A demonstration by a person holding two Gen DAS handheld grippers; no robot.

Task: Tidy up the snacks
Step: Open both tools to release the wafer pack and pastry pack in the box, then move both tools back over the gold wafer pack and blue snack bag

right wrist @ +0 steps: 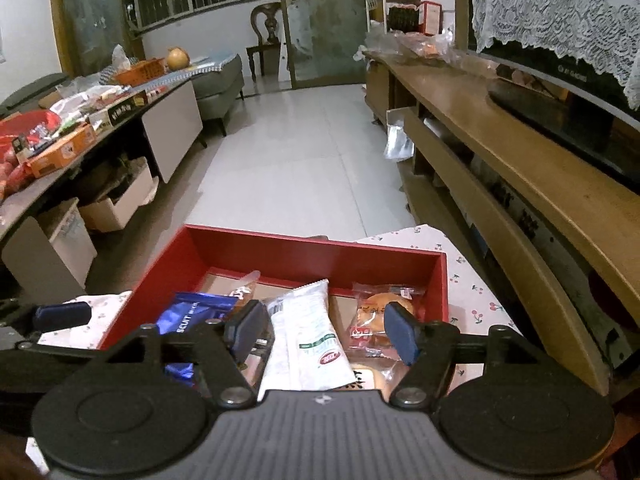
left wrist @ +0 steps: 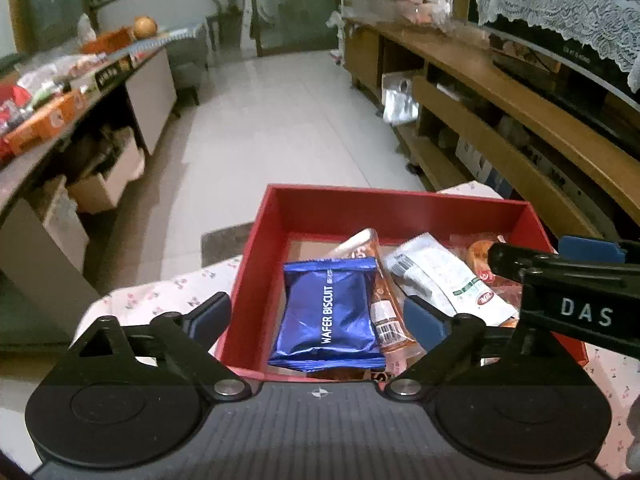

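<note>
- Your left tool [left wrist: 318, 318] hangs over the red box [left wrist: 394, 204]. Its jaws stand wide open and hold nothing.
- The blue wafer biscuit pack [left wrist: 330, 314] lies flat in the box, seen between the left tool's blue pads [left wrist: 210, 316]. The pads do not touch it.
- Your right tool [right wrist: 326, 330] hangs over the same red box [right wrist: 312, 254]. Its jaws are open too, and they grip nothing.
- A long white packet [right wrist: 310, 336] lies in the middle of the box, under the gap of the right tool.
- A clear bag with a round cookie [right wrist: 378, 312] lies on the right side of the box, near the right pad.
- An orange snack stick [left wrist: 370, 252] pokes out from under the blue pack and leans toward the back wall of the box.
- The box sits on a white cloth with little cherries [right wrist: 472, 296].
- In the left tool's view, your right tool [left wrist: 568, 284] reaches in from the right, over the box.
- Far to the left, a long tabletop [right wrist: 48, 184] holds many more snacks. They are too small to tell apart.
</note>
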